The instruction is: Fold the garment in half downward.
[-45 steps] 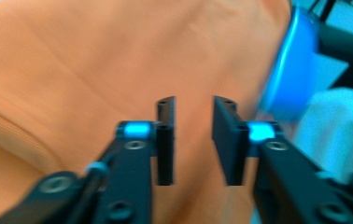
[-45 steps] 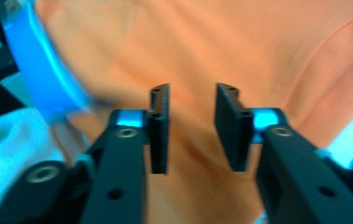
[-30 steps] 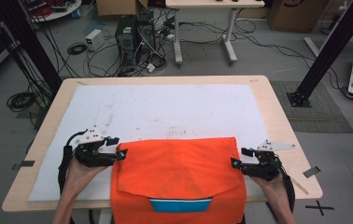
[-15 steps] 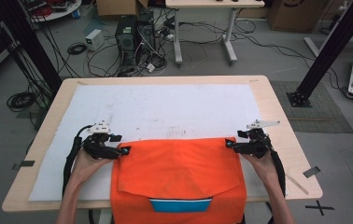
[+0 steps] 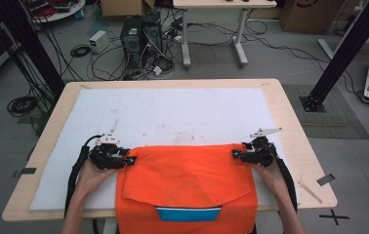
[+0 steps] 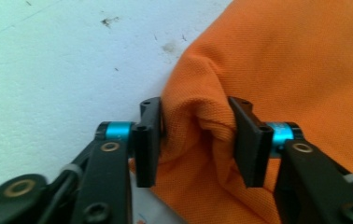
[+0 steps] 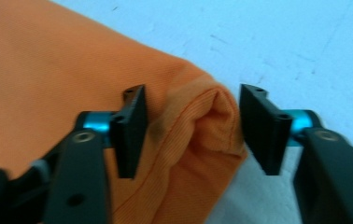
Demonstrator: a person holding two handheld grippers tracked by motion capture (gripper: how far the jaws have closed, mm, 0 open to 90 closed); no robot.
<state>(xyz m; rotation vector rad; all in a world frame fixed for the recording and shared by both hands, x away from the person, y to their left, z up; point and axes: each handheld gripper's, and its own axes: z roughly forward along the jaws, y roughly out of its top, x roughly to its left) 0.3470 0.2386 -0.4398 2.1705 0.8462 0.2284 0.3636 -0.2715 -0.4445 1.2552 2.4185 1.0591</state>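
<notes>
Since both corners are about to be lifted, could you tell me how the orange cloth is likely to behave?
Probably floppy: the orange cloth bunches into soft folds between the left gripper jaws. It likely sags between the grippers, since it already drapes over the table edge. Its knit looks grippy.

1. High view: fixed overhead, facing forward and down across the whole table (image 5: 290,122).
2. Left gripper view: close, along its jaws at the orange cloth (image 6: 277,70).
3. Right gripper view: equally close; cloth and white mat (image 7: 282,37) shared.
</notes>
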